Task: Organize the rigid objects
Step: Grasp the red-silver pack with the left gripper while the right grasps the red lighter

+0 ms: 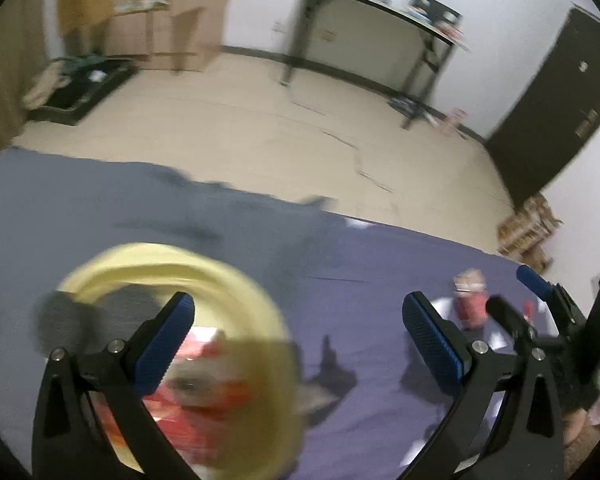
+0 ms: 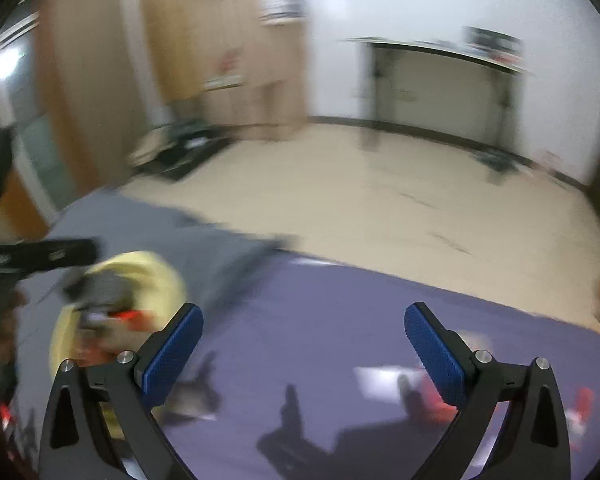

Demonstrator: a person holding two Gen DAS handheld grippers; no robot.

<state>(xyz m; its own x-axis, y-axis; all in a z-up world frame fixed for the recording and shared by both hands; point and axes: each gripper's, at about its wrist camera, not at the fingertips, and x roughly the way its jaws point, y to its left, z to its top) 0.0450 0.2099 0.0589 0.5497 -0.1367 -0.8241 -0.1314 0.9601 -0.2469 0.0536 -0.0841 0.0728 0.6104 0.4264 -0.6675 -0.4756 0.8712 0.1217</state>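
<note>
The left gripper (image 1: 298,332) hung with its jaws spread wide and nothing between them, over a purple cloth (image 1: 360,264). Under and ahead of its left finger sat one yellow bowl (image 1: 172,264) with red, badly smeared items inside; how many could not be told. Ahead of its right finger stood one small red jar (image 1: 471,300), just beside the right gripper's blue pad, with white scraps lying around it.

The right gripper (image 2: 303,344) was likewise spread and empty. The yellow bowl (image 2: 140,280) lay off to its left, and blurred red pieces (image 2: 436,400) lay beneath its right finger.

The likely trouble: both views were streaked with motion, so a fast descent could have clipped the bowl's rim and tipped its contents, or knocked the upright jar over. The two tools sat near each other and might have collided.

Counted: two grippers, one bowl, one jar, one cloth.
</note>
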